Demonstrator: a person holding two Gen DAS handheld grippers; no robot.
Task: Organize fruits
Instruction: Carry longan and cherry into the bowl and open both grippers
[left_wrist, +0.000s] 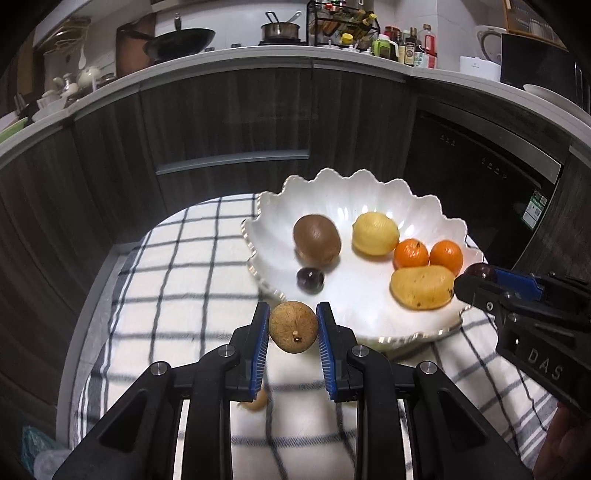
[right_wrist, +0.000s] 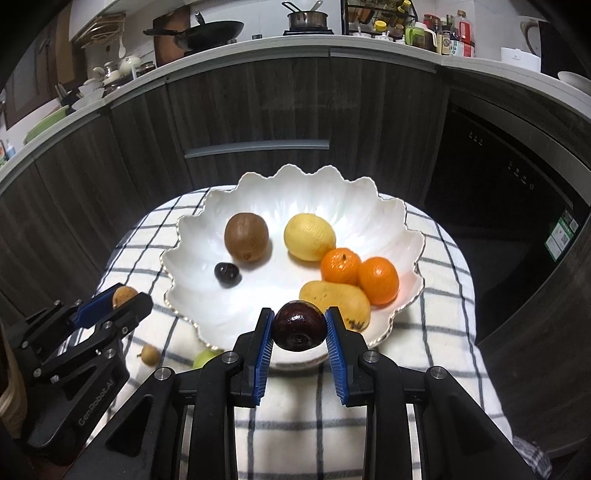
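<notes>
Fruits clamped in both our grippers, just short of the white bowl (right_wrist: 207, 206).

Our left gripper (left_wrist: 293, 328) pinches a round brown longan (left_wrist: 293, 326) between its blue pads, over the checked cloth (left_wrist: 192, 266) at the bowl's near rim. Our right gripper (right_wrist: 299, 326) grips a dark cherry (right_wrist: 298, 325) above the bowl's front edge, beside the mango (right_wrist: 332, 299). A kiwi (right_wrist: 246, 236), lemon (right_wrist: 309, 237), two oranges (right_wrist: 340, 266) and another cherry lie inside.
</notes>
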